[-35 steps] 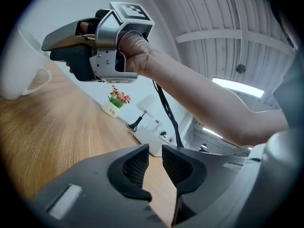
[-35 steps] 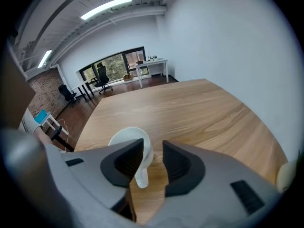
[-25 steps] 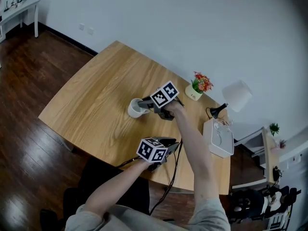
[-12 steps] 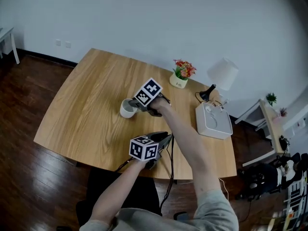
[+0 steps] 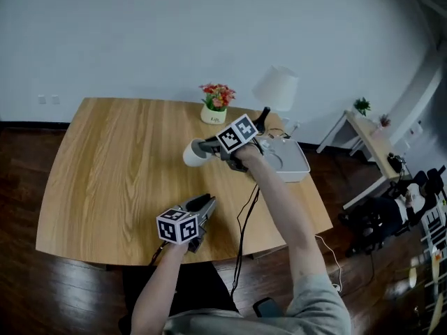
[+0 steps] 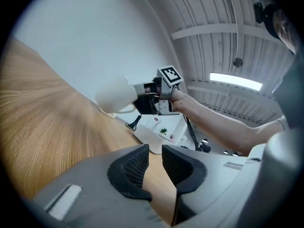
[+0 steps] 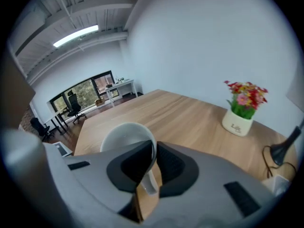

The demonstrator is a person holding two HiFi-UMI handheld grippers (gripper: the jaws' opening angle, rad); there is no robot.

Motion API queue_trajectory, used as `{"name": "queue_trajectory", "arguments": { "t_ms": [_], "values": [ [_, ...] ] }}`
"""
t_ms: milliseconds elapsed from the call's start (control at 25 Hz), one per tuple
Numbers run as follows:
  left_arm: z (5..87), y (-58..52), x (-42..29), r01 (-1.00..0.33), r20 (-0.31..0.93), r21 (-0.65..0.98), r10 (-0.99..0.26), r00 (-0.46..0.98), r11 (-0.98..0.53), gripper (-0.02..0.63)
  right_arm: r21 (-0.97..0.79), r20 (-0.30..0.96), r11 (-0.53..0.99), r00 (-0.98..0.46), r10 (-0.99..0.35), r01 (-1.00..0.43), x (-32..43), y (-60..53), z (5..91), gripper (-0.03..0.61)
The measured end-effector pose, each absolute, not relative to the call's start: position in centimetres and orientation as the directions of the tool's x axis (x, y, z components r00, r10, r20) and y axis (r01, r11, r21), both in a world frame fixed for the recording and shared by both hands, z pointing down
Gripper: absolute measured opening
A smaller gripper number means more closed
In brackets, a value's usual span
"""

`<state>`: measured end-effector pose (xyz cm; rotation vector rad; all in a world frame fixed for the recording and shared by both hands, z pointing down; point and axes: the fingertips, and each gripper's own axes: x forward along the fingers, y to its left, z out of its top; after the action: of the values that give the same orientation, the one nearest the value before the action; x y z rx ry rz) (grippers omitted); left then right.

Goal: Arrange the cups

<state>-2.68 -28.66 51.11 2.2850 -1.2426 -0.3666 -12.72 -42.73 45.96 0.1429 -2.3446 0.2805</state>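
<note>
Above the table's far edge, just beside the flower pot (its small print cannot be read), the white cup is held clear of the wood, tipped on its side. Its wall is pinched at the rim by the right gripper, whose jaws have just been closing. Near the front edge the left gripper is held level, its jaws parted only narrowly, with nothing between them.

Head view looks steeply down; all three views share the cup.
</note>
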Motion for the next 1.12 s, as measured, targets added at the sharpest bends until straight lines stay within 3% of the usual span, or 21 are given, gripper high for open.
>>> {"name": "queue_trajectory", "arguments": {
  "t_ms": [200, 360, 680, 1120],
  "values": [
    [51.4, -28.9, -1.3, -0.731, 0.048, 0.491, -0.824, 0.565, -0.473, 0.075, -0.156, 0.665, 0.936, -0.734, -0.137, -0.316, -3.0, -46.0, 42.8, 0.038],
    [51.3, -29.3, 0.2, -0.676, 0.018, 0.547, -0.8, 0.6, -0.495, 0.075, -0.155, 0.645, 0.898, -0.731, -0.223, -0.411, 3.9, -47.8, 41.0, 0.038],
    [51.2, -30.3, 2.9, -0.654, 0.016, 0.543, -0.773, 0.634, -0.526, 0.075, -0.129, 0.655, 0.844, -0.684, -0.322, -0.521, 13.0, -49.1, 39.6, 0.038],
    [51.4, -29.8, 4.1, -0.689, 0.05, 0.468, -0.762, 0.646, -0.554, 0.075, -0.013, 0.802, 0.725, -0.441, -0.404, -0.688, 21.7, -53.7, 41.2, 0.038]
  ]
}}
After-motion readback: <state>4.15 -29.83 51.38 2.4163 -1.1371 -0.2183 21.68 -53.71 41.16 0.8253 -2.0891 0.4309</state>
